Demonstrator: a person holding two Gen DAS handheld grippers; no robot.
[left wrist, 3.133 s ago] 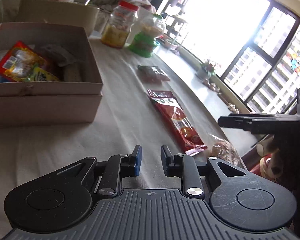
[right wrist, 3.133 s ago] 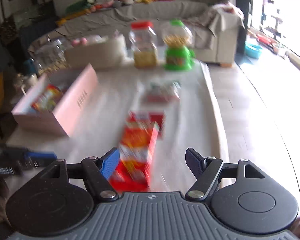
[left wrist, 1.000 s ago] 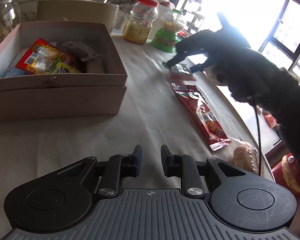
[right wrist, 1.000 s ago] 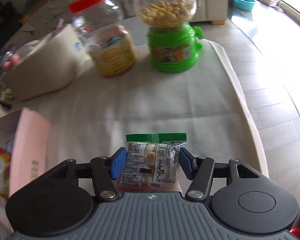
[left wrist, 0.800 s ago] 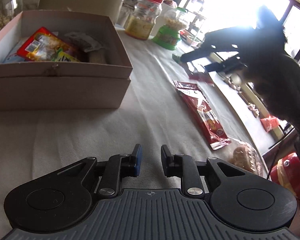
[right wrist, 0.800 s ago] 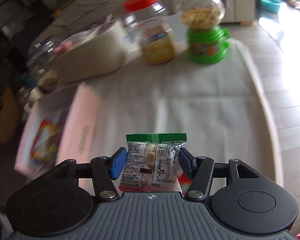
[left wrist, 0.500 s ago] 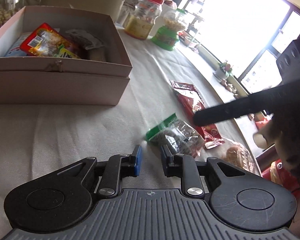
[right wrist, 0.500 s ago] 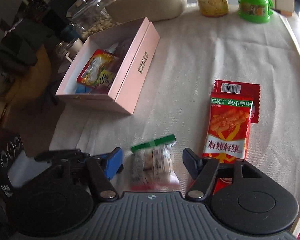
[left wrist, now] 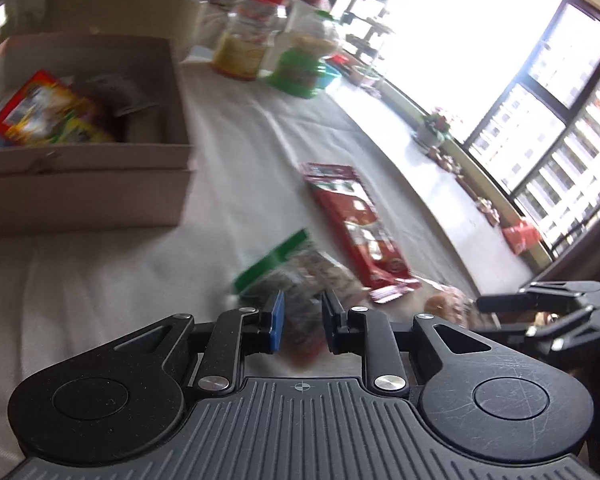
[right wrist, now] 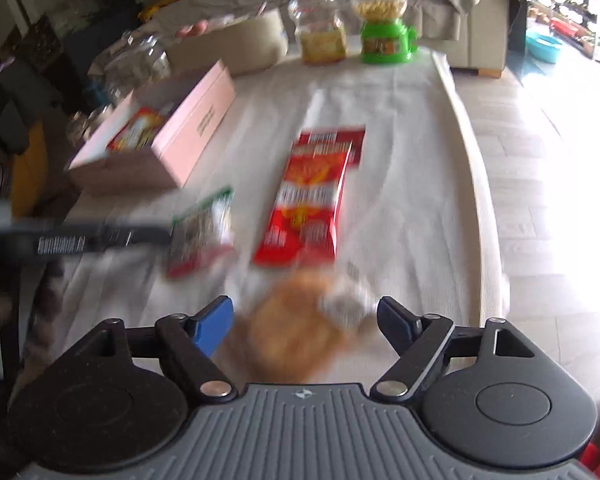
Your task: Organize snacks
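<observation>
Change since half a second ago: green-topped packet [left wrist: 300, 280] is now seen between the left gripper's fingers [left wrist: 277, 320], where it lay just ahead of them; right gripper [right wrist: 305, 322] is pulled back over the bun packet [right wrist: 300, 332].
Left gripper [left wrist: 301, 322]: jaws narrow, a small gap left; packet in the gap, contact not resolvable through blur.
Right gripper: jaws wide, empty, either side of the bun packet.
Green-topped packet: on the tablecloth [left wrist: 100, 280], near the pink box [left wrist: 84, 184]; long axis runs diagonally, green end pointing away toward the box.
Done: several snacks are seen inside the box.
Left: green-topped packet, long red packet [right wrist: 312, 200], bun packet, all judged unsorted.
Red packet: long axis runs away down the table.
</observation>
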